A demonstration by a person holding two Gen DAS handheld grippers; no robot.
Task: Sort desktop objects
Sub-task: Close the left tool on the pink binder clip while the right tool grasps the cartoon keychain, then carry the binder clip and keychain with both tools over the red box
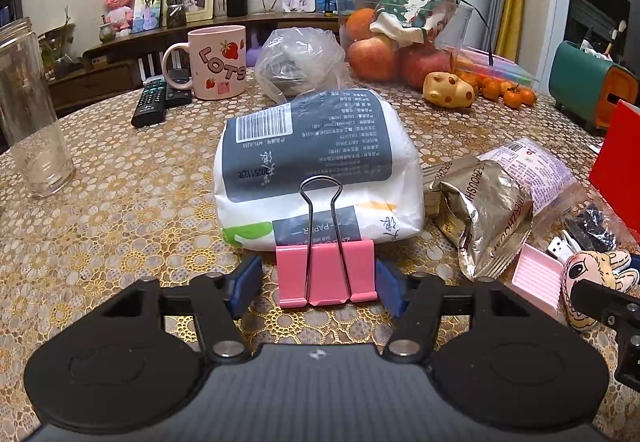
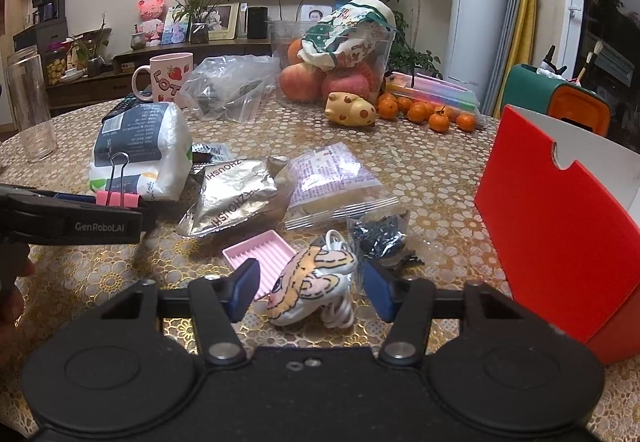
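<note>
Left gripper (image 1: 318, 284) low over the desk (image 1: 120, 201), lace-patterned gold cloth. Pink binder clip (image 1: 326, 274) sits between the blue fingers (image 1: 244, 282) — right pad looks to touch the clip's side, a narrow gap shows at the left pad; firm contact cannot be told. Clip's wire handle leans up against a white tissue pack (image 1: 316, 165) just behind it. Right of the pack: silver foil snack bag (image 1: 488, 213), pink ridged tray (image 1: 536, 278), plush toy (image 1: 592, 282). Far left — clear glass jar (image 1: 32, 109); behind, pink mug (image 1: 218, 61) and remote controls (image 1: 154, 101).
</note>
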